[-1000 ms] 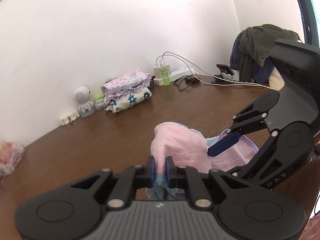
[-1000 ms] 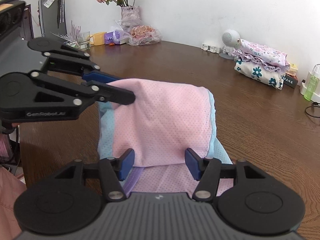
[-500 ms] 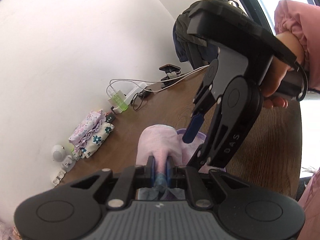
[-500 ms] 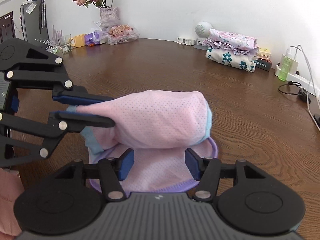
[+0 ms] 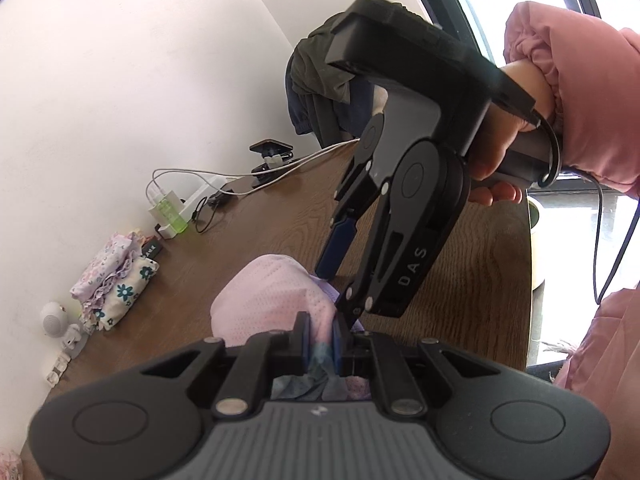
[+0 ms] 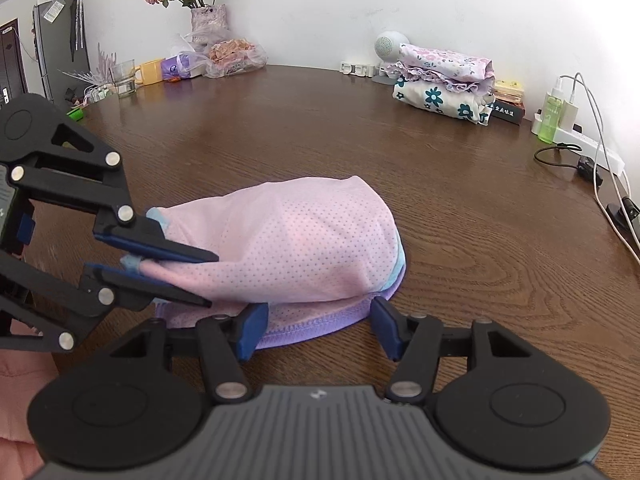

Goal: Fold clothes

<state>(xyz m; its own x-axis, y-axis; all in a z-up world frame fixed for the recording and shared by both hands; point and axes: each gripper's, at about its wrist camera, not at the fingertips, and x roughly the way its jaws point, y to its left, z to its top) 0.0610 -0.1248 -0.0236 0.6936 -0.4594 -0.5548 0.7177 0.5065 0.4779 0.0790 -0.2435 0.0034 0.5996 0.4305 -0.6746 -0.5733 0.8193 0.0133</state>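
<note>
Closest to me, the right gripper (image 6: 318, 330) sits low at the near edge of the pink garment (image 6: 296, 244), its blue pads spread wide with nothing pinched between them. The purple hem (image 6: 320, 326) of the bottom layer lies flat on the table just in front of it. Beside it, the left gripper (image 6: 208, 280) is squeezed tight on a bunched corner of the pink cloth with a bit of light blue trim (image 6: 132, 264), holding the top layer up over the bottom one. The cloth looks thin, soft and very light, full of tiny holes, so I think it will flop and slide easily. The edges and corners seem the best spots to grab. The garment rests on the brown wooden table (image 6: 460, 208). Farther back, a folded pile of flowery clothes (image 6: 444, 84) waits near the wall.
</note>
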